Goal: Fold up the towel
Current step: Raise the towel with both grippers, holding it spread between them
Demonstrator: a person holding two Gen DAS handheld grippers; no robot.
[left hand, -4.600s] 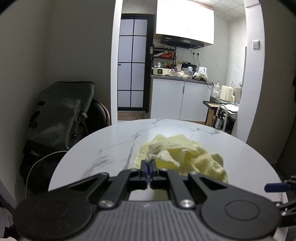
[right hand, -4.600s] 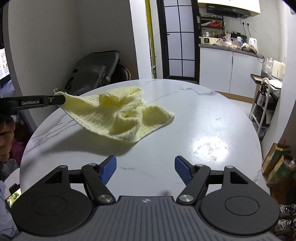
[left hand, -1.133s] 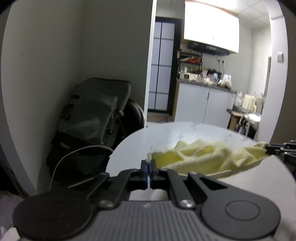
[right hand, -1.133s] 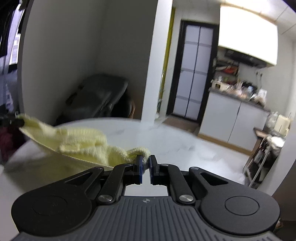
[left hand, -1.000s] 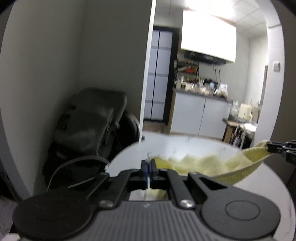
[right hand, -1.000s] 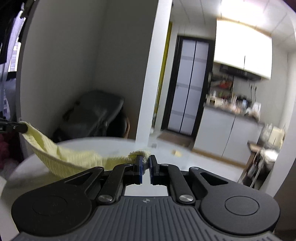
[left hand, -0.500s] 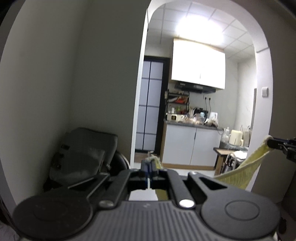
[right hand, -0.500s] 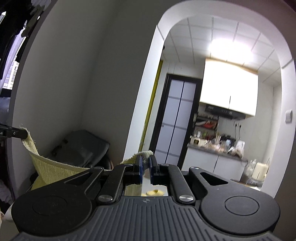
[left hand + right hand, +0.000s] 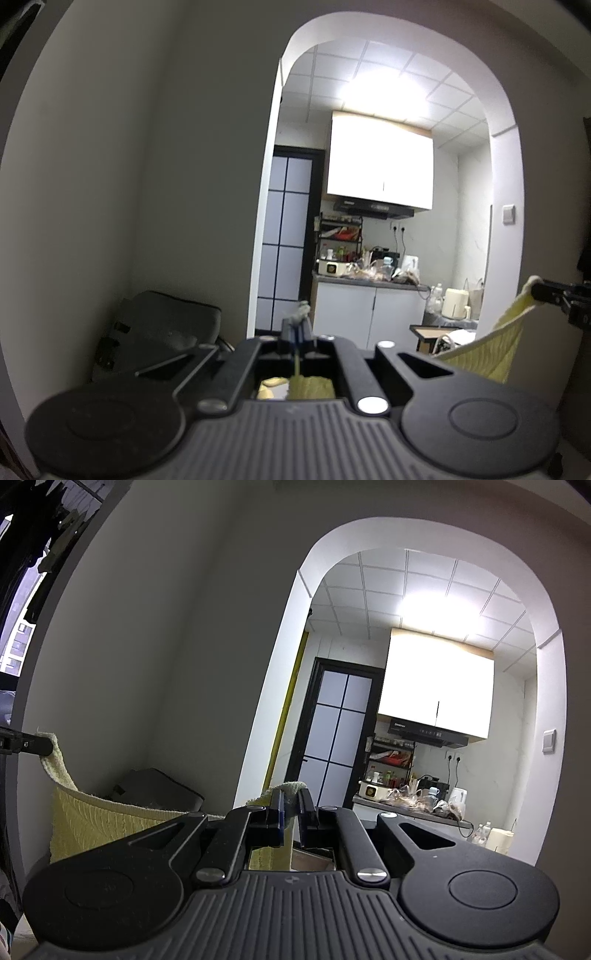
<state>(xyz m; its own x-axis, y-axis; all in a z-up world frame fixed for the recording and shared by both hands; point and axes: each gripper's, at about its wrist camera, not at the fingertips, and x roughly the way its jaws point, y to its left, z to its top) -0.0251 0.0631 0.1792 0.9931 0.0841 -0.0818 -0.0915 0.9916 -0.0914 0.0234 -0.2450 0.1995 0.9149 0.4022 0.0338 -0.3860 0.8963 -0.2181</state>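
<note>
Hanging in the air between the two tools, the yellow towel [image 9: 110,823] is pinched by a corner in the left gripper [image 9: 295,332] and the right gripper [image 9: 291,808], both clenched on it, likely to stretch it flat for folding.

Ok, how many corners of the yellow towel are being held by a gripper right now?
2. The left gripper pinches one corner of the towel, the right gripper pinches another. The lower corners hang out of view.
</note>
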